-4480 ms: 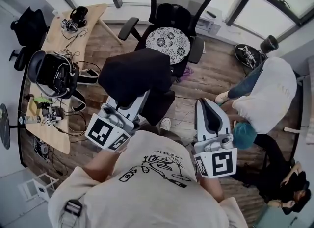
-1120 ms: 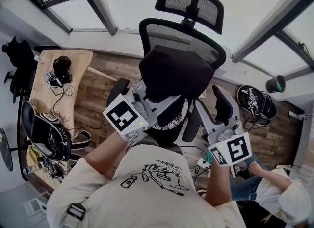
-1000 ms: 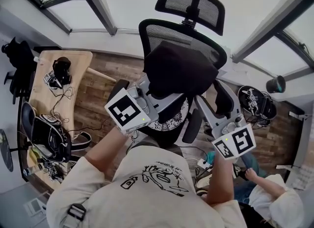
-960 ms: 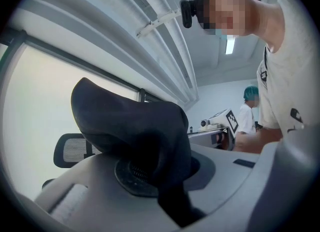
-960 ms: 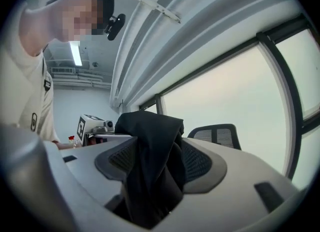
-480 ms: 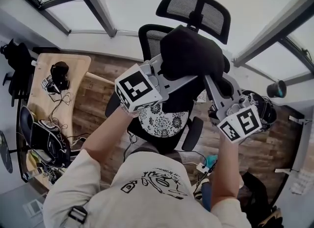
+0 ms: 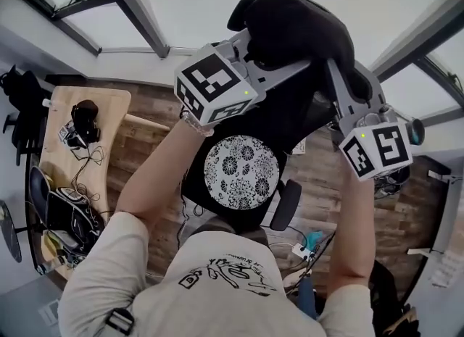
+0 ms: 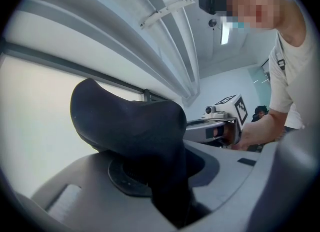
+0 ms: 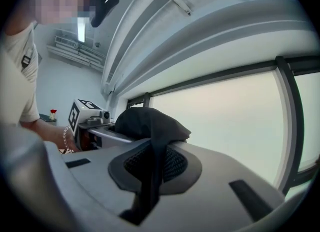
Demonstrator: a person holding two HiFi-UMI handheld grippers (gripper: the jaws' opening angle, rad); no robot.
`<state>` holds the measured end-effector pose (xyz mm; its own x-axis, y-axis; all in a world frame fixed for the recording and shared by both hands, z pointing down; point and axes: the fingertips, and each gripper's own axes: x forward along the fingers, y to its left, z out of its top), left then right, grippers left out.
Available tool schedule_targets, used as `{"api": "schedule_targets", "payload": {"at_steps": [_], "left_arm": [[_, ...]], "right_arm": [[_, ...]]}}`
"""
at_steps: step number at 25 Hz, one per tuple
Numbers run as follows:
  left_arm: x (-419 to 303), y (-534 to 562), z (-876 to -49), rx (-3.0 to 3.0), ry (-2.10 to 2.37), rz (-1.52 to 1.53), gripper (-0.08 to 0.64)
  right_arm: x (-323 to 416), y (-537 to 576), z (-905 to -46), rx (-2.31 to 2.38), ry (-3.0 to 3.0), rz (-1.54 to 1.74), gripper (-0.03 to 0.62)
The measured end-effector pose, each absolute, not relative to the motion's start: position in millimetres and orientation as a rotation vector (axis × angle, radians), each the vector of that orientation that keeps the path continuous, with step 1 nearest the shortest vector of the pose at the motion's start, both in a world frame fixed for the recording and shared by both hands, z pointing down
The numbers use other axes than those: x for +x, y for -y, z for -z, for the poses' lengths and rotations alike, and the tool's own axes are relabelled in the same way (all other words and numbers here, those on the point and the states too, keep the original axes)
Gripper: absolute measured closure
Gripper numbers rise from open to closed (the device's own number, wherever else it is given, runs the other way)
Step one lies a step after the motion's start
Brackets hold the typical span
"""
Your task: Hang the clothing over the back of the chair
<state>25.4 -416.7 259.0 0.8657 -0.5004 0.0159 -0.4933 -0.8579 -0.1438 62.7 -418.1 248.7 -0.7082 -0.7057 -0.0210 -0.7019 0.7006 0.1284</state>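
The black clothing (image 7: 290, 20) is bunched up high between both grippers, above the office chair. Only the chair's floral seat cushion (image 7: 241, 176) and one armrest (image 7: 286, 204) show plainly; its back and headrest are hidden behind the cloth and grippers. My left gripper (image 7: 301, 67) has a thick wad of the cloth (image 8: 130, 121) between its jaws, which are opening. My right gripper (image 7: 335, 75) is shut on a thin fold of the cloth (image 9: 150, 121). The left gripper (image 8: 170, 186) and the right gripper (image 9: 150, 176) point level toward the window.
A wooden desk (image 7: 80, 132) with headphones and cables stands at the left. A dark bag (image 7: 18, 89) lies beyond it. Slanted window frames (image 7: 138, 17) run across the top. A black round bin (image 7: 415, 131) sits on the plank floor at the right.
Both grippers have risen and gone forward with the black clothing, from in front of the chair's back to above its headrest. The right gripper, earlier beside the cloth, now has it.
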Motion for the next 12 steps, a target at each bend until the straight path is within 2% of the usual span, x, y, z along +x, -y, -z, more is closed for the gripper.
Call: {"api": "schedule_targets", "payload": {"at_steps": [8,12], "left_arm": [[24.1,494.6,-250.1,-2.854,-0.859,0.185,0.416],[27.8,531.7,-252.7,-2.834,-0.874,0.248,0.385]], "right_arm": [[66.8,490.1,-231.1,1.225,2.755,0.302,0.581],[75.8,523.9,-232.0,1.272,2.711,0.289,0.581]]}}
